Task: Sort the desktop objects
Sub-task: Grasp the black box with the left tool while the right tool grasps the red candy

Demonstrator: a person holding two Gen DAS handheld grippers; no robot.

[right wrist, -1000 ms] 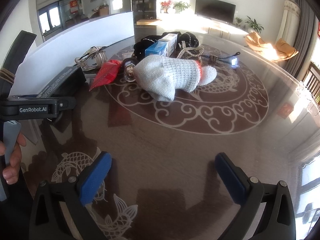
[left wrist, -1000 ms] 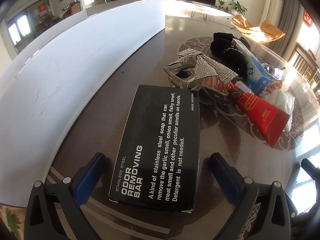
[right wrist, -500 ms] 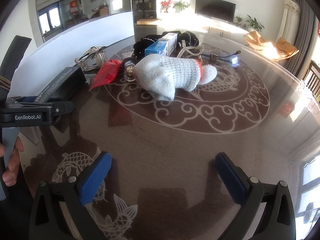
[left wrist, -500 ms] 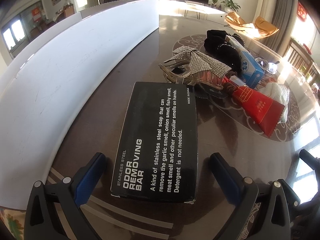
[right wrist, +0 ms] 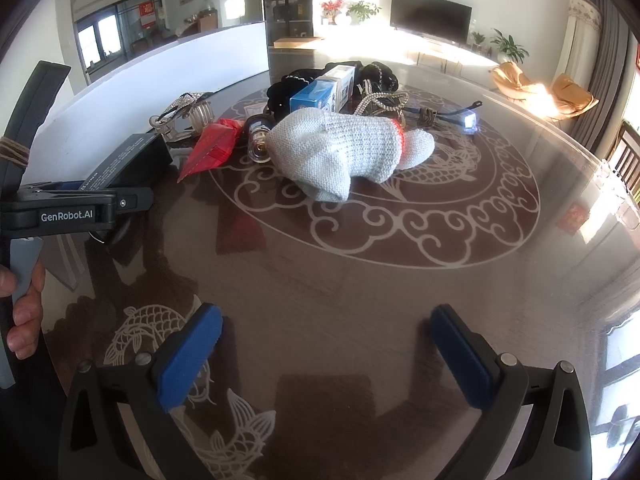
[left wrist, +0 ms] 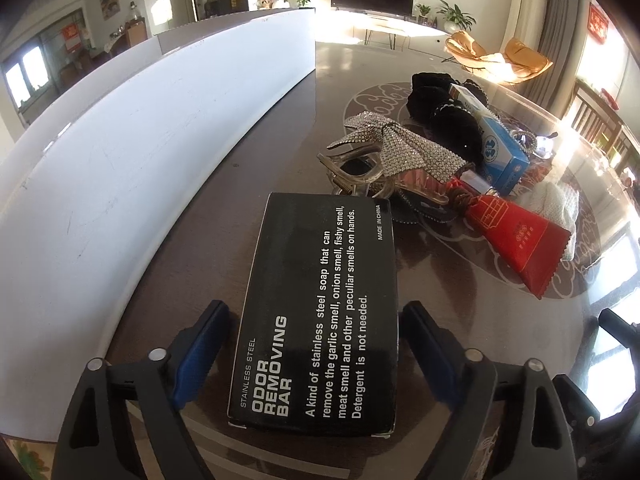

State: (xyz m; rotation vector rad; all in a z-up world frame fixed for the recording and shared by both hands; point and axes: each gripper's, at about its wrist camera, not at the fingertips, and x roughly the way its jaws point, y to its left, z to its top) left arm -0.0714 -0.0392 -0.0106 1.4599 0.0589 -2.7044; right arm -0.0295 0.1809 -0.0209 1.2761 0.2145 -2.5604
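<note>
A black box [left wrist: 320, 300] printed "ODOR REMOVING BAR" lies flat on the dark glass table [right wrist: 340, 272]. My left gripper [left wrist: 316, 312] straddles its near end and its jaws are closing. The right pad is at the box's edge and a narrow gap shows beside the left pad. From the right wrist view the left gripper [right wrist: 132, 200] sits low over the box [right wrist: 128, 156], held by a hand [right wrist: 24, 312]. My right gripper [right wrist: 324, 316] hovers open over bare table with nothing between its fingers.
Beyond the box lie a rhinestone hair clip [left wrist: 400, 152], a red pouch [left wrist: 516, 240], a blue carton [left wrist: 500, 148], black cloth [left wrist: 444, 120] and a grey knitted glove [right wrist: 340, 152]. A small lit lamp [right wrist: 470, 120] lies behind the glove. A white board [left wrist: 140, 140] walls the left side.
The left gripper's fingers have drawn in toward the sides of the black box. The right gripper has not moved.
</note>
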